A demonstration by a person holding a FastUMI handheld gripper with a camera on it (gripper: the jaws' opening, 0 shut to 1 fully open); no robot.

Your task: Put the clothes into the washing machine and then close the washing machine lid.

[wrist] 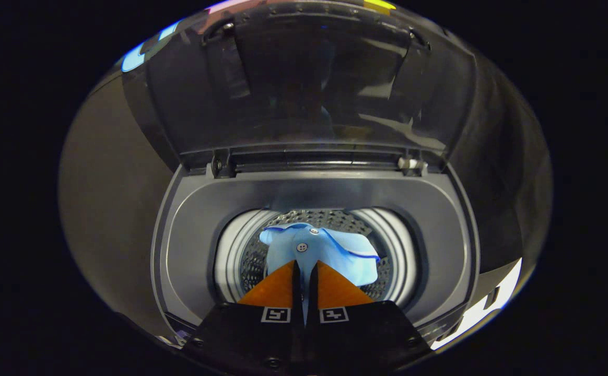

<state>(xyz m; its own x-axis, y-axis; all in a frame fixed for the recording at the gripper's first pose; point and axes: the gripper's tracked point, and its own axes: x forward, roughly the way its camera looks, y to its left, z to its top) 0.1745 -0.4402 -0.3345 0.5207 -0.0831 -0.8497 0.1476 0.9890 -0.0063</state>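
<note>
Tongs (304,271) pinching light-blue garment (325,250) above drum (387,271), lid (309,78) upright beyond.

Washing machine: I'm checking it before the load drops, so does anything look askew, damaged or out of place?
Nothing stands out. The washing machine has its lid raised upright on both hinges, and the drum below looks intact. The gripper jaws are closed on the light blue garment, which hangs over the drum opening.

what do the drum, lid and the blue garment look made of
Drum: likely stainless steel, shiny and perforated. Lid: seemingly dark tinted glass or plastic, glossy with reflections. Garment: soft light blue cloth with darker trim and a button, pinched in the gripper.
</note>
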